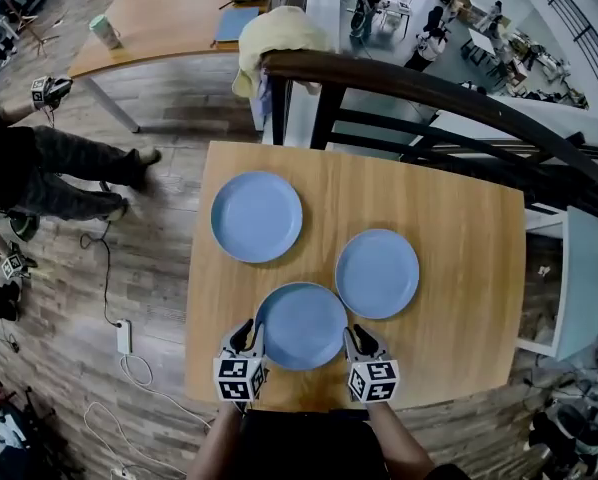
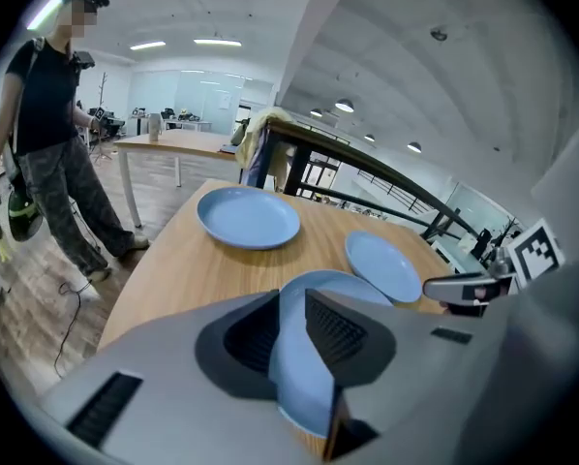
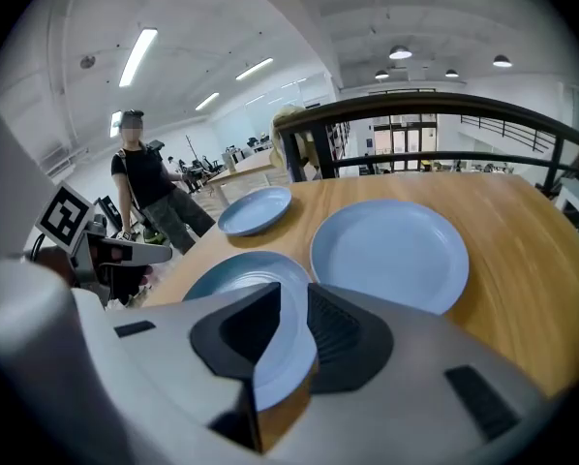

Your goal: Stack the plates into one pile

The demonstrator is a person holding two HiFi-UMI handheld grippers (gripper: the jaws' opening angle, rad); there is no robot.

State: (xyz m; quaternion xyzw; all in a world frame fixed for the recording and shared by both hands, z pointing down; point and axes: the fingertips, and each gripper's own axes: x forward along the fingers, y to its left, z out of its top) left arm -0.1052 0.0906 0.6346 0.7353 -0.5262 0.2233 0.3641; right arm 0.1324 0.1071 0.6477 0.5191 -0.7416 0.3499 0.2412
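Nearest lens: left gripper and right gripper, jaws of both spread, straddling opposite rims of near plate; no firm pinch evident. Plate flat on table at near edge, just beside right plate; far plate apart, toward far left corner. Judged rigid, smooth, slippery, breakable, fairly light. Best taken by rim at two opposite points, kept level. Lower jaw contact under rim hidden by gripper bodies; plate material not determinable. Pile not yet begun.
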